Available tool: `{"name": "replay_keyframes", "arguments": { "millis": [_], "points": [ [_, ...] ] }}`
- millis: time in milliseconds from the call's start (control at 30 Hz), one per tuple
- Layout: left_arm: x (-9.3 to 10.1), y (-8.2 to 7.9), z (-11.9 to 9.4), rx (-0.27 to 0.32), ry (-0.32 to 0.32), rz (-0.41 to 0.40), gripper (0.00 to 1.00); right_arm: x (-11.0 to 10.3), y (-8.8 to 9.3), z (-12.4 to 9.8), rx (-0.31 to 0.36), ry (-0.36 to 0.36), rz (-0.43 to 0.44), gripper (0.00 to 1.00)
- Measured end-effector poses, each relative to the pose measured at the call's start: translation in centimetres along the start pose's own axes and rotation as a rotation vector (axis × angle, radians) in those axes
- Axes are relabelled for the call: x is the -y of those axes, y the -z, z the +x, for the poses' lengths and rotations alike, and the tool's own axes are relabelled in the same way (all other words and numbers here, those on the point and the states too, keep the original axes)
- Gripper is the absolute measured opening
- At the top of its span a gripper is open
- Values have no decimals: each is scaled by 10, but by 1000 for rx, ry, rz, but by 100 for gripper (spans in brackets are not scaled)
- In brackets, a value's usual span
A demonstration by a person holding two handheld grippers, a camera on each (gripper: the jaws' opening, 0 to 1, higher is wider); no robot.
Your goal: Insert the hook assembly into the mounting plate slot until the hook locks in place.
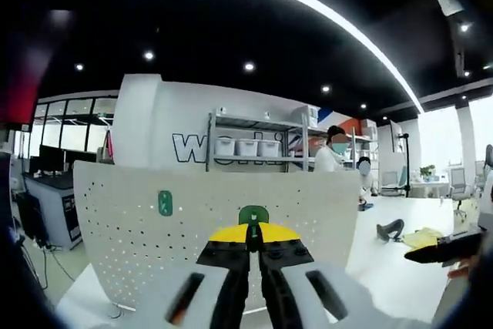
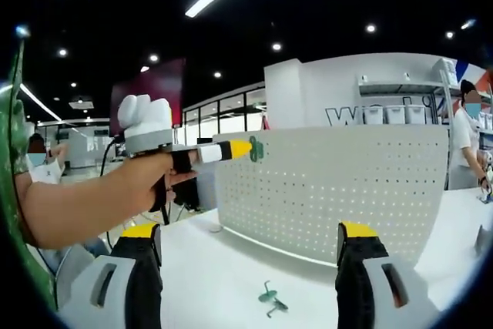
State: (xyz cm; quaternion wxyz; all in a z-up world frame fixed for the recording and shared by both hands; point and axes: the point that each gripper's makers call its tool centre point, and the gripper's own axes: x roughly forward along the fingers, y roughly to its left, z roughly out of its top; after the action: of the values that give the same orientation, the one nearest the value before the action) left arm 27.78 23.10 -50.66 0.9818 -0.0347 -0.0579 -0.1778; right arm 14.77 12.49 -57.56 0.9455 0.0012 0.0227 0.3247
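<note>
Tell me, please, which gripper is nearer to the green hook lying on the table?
Right. The right gripper hangs open just above the green hook on the table; the left gripper is raised beside the pegboard, clamping another hook.

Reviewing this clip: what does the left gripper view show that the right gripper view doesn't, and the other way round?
The left gripper view alone shows a green hook already mounted on the pegboard, and the left gripper from behind, its jaws shut on a green hook facing the white pegboard.

The right gripper view alone shows a spare green hook lying on the white table, between the open jaws of the right gripper, and the person's forearm holding the left gripper out.

Both share the pegboard, the hook held at its top edge, the storage shelves and bystanders.
</note>
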Motion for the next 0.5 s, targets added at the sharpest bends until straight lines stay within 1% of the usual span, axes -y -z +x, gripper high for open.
{"name": "replay_keyframes", "arguments": {
  "millis": [133,200,367,500],
  "points": [
    [-7,-4,12,12,-33,9,3,6,1,-1,-2,1,2,96],
    [-10,-7,16,22,-57,27,3,9,2,-1,-5,1,3,96],
    [-19,-9,29,30,-90,8,3,16,5,-2,-12,0,8,96],
    [-25,-15,36,41,-115,12,3,20,7,-3,-19,-4,8,96]
  ]
}}
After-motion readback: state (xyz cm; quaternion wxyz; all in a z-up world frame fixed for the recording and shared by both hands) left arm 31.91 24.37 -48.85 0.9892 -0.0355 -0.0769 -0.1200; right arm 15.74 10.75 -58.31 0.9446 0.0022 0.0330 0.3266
